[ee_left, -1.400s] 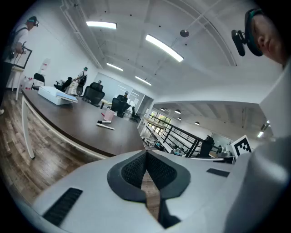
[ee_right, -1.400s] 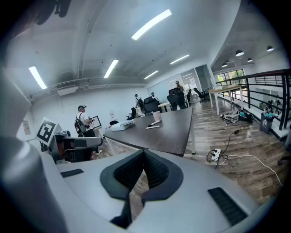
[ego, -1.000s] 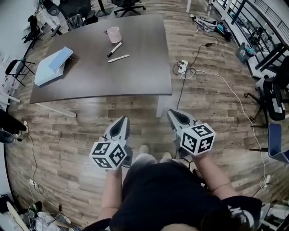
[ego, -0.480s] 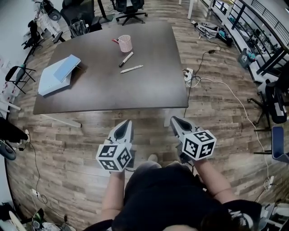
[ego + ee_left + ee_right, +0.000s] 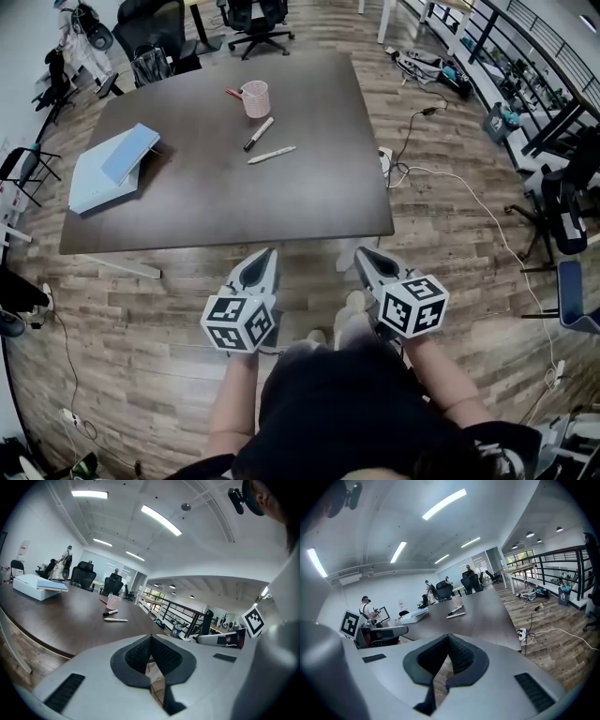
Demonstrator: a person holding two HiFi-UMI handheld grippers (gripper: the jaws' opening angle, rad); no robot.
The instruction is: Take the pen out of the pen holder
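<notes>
Head view: a dark, smooth rectangular surface is carrying a pink mesh pen holder near its far edge. A red pen is showing at the holder's left side; whether it is sitting inside is unclear. A black marker and a white pen are lying flat just beside the holder. The grey left gripper and right gripper are pointing toward the near edge, over the plank floor.

Left gripper view: its ribbed black pads are pressing together, gripping nothing.

Right gripper view: its pads are meeting likewise, empty.
</notes>
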